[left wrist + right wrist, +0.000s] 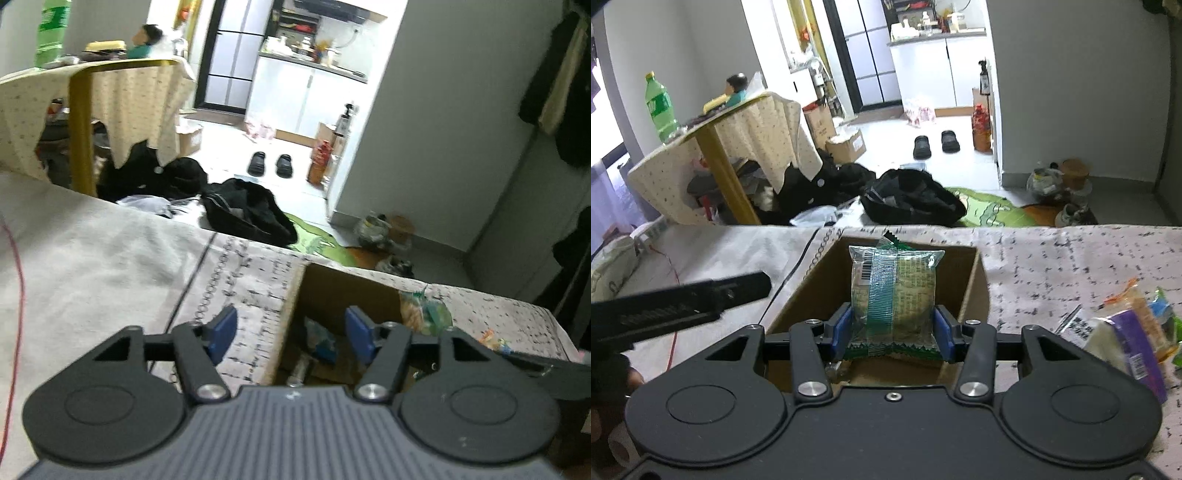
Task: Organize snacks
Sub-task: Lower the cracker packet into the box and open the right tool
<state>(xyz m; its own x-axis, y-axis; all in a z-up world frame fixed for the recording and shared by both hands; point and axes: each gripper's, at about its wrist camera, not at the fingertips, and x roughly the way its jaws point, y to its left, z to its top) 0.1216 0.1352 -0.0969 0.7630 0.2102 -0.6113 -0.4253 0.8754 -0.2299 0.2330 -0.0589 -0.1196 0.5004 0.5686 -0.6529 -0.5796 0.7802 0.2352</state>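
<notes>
A brown cardboard box (pixel 971 291) stands open on the patterned bed cover. My right gripper (pixel 892 332) is shut on a green-striped clear snack packet (pixel 892 291), held upright over the box opening. My left gripper (pixel 291 332) is open and empty, above the box's left wall (pixel 291 314). Inside the box I see a snack packet (pixel 321 338) in the left wrist view. The held packet also shows at the box's right in that view (pixel 424 310). More loose snack packets (pixel 1126 332) lie on the cover to the right of the box.
The left gripper's body (pixel 683 302) reaches in at the left of the right wrist view. A red cable (pixel 16 295) runs over the white sheet at the left. Beyond the bed edge are a black bag (pixel 912 203), a draped table (pixel 738 122) and a green bottle (pixel 659 107).
</notes>
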